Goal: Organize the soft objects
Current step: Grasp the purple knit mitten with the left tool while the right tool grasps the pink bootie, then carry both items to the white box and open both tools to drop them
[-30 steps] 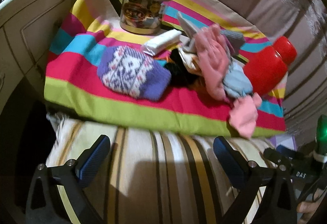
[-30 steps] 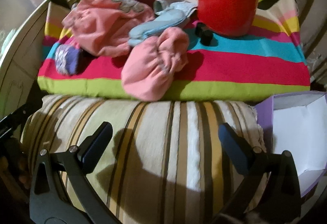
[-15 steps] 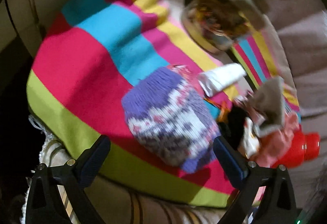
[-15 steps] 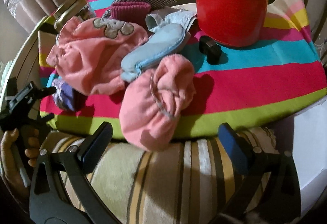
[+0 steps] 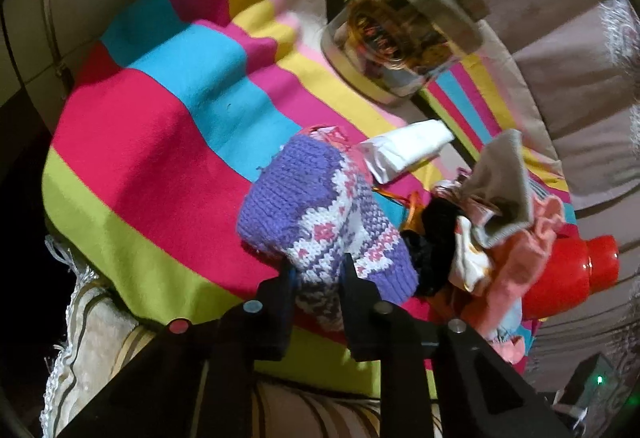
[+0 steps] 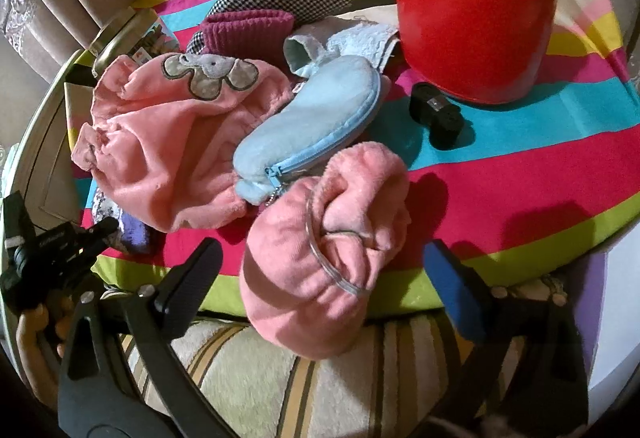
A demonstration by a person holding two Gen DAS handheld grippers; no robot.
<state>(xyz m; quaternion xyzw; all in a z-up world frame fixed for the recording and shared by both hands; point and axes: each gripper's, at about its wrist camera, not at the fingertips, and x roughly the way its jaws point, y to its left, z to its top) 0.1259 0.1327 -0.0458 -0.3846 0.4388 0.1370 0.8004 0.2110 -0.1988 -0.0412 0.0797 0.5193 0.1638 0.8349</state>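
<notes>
striped blanket (image 5: 168, 142) under a jumbled soft pile; left gripper (image 5: 318, 274) pinches the knitted purple hat (image 5: 320, 222), right gripper (image 6: 320, 270) gapes; sorting barely begun.

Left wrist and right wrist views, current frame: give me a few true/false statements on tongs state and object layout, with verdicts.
1. The left tongs are shut on the purple knit hat. True.
2. The right tongs grip the rolled pink fleece. False: they are open, with the fleece between the fingers, ungripped.
3. The light blue zip pouch lies between the pink elephant garment and the red container. True.
4. The glass jar has no lid. False: a metal lid is on it.
</notes>
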